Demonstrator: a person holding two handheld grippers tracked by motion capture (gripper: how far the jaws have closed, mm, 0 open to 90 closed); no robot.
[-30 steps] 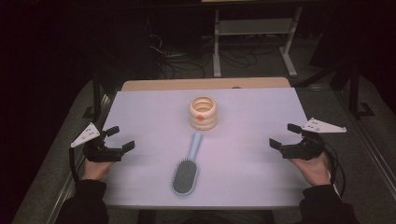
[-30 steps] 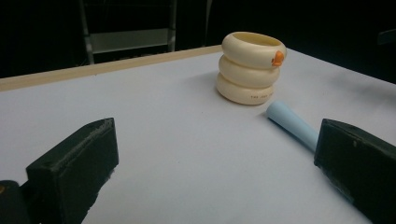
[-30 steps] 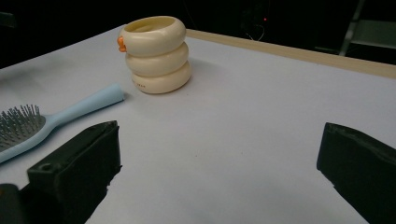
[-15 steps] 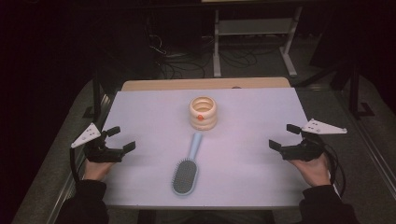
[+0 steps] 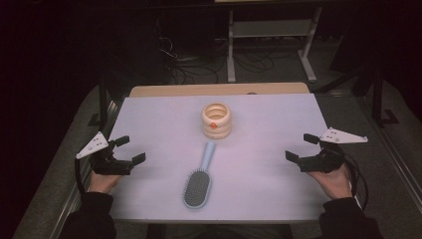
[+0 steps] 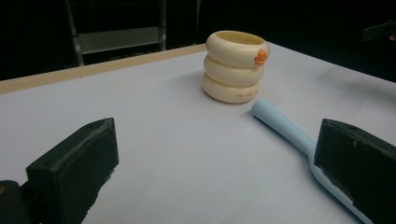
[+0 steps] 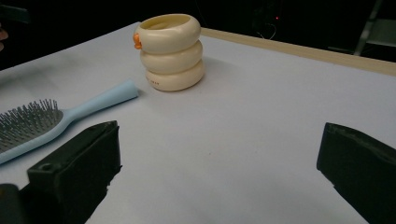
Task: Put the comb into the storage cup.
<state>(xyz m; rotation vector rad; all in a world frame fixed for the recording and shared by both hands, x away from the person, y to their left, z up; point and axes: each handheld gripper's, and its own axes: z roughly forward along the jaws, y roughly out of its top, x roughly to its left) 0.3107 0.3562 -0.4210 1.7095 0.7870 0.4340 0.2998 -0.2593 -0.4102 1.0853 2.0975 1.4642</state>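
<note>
Comparing with the earlier frames, nothing has shifted: left gripper (image 5: 124,150) and right gripper (image 5: 302,147) remain wide open and empty at the surface (image 5: 268,119) edges. Hairbrush (image 5: 199,182) lies centrally, handle tip just beside the ringed holder (image 5: 216,121). No grasp has begun.

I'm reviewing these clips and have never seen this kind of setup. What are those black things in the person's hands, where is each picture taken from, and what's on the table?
No robot here: a person holds a hand tool in each hand, each ending in a two-jaw claw. The high view looks down from above; the left claw and right claw sit near the table's side edges, both open and holding nothing. The other two pictures come from cameras riding on each tool, looking out between its black jaws. On the table lie a light-blue hairbrush, bristles up, and beyond its handle tip a cream holder shaped like three stacked rings, with a small orange mark.
</note>
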